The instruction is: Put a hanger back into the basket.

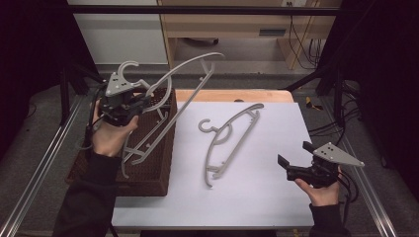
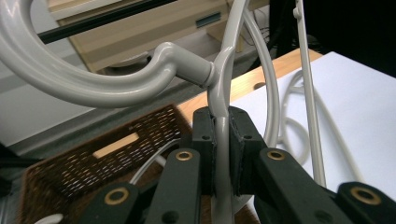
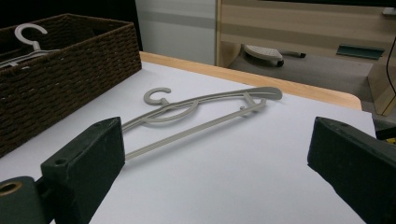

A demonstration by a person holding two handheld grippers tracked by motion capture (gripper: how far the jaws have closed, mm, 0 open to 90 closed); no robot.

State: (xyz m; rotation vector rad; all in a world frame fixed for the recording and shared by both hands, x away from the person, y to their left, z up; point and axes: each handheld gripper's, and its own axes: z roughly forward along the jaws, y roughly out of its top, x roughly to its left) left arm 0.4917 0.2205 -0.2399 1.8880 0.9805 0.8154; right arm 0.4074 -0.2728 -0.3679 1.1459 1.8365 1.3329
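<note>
Grey plastic hanger (image 1: 185, 84) riding lifted above brown wicker basket (image 1: 163, 173) | left claw (image 1: 133, 104) pinching its neck below hook | right claw (image 1: 294, 160) idling released over white worktop (image 1: 267, 197) | risk: dangling bar snagging basket's hangers (image 1: 143, 148), thin neck slipping

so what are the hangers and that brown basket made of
Held hanger: probably moulded plastic, light grey, smooth and slightly glossy, with soft highlights on its hook. The hanger on the table looks the same, though matter. Basket: dark brown woven wicker or rattan-like strands; natural or synthetic cannot be told.
</note>
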